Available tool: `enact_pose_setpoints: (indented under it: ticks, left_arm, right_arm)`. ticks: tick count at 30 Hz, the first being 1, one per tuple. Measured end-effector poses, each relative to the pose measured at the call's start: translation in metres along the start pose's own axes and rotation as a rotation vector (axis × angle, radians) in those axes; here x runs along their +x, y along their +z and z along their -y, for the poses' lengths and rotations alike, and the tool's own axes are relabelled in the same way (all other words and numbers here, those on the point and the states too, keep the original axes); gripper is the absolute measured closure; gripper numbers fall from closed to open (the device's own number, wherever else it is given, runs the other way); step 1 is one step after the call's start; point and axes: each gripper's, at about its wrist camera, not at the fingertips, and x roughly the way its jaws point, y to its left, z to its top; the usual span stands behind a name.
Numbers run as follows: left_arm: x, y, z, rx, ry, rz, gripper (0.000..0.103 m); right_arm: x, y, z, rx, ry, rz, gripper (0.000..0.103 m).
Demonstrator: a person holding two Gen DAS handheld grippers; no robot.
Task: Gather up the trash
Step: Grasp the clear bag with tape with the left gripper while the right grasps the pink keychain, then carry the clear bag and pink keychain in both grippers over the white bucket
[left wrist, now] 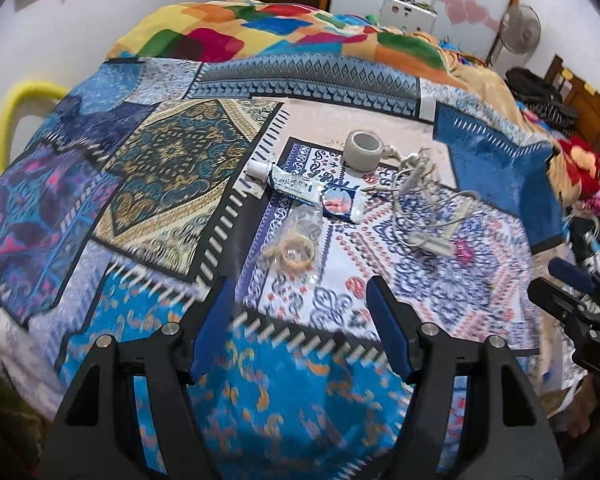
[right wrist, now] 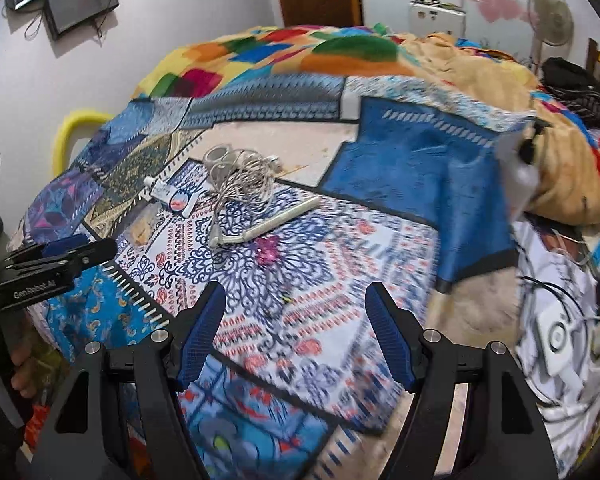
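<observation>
The trash lies in a loose cluster on the patterned bedspread [left wrist: 180,184], far of both grippers: a squeezed tube [left wrist: 300,188] with small printed script too fine to read, a clear plastic bag [left wrist: 296,244] holding tan rubber bands just near of it, a tape roll [left wrist: 362,150] standing farther back, and a tangled white cable [left wrist: 424,196] to the right. The left gripper [left wrist: 302,332] hangs with its blue pads spread and nothing between them; the right gripper [right wrist: 296,332] is likewise spread and empty. Bare bedspread lies between grippers and cluster. "GenRobot.AI" reads on the left tool's side. A heaped blanket [right wrist: 480,80] bounds the far right.
</observation>
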Motion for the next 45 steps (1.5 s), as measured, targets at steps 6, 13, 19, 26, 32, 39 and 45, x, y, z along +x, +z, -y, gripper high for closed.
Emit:
enact_pose_setpoints:
  ticks: [6,13,19,26,32,39,45]
  left_arm:
    - [0.032,0.009,-0.007,0.016,-0.041,-0.011,0.049]
    - [0.047,0.011,0.004,0.107,-0.010,0.014,0.052]
    - [0.047,0.010,0.003,0.103,-0.001,0.039,0.074]
    - [0.031,0.008,0.006,0.074,-0.047,0.025,0.095]
    - [-0.004,0.009,0.015,0.064,-0.075,0.055,0.095]
    - [-0.067,0.011,0.025,0.067,-0.098,0.119,0.095]
    - [-0.125,0.009,0.030,0.082,-0.078,0.183,0.095]
  right_arm:
    - [0.036,0.009,-0.007,-0.028,0.028,-0.033,0.054]
    - [0.051,0.009,-0.018,-0.103,0.010,-0.016,0.071]
    - [0.052,0.005,-0.023,-0.150,-0.061,0.006,0.084]
    - [0.042,0.009,-0.020,-0.107,-0.019,-0.014,0.084]
    - [0.012,0.015,-0.024,-0.102,-0.019,0.021,0.084]
    - [-0.038,0.025,-0.031,-0.094,-0.023,0.091,0.084]
    - [-0.095,0.032,-0.052,-0.130,-0.016,0.182,0.084]
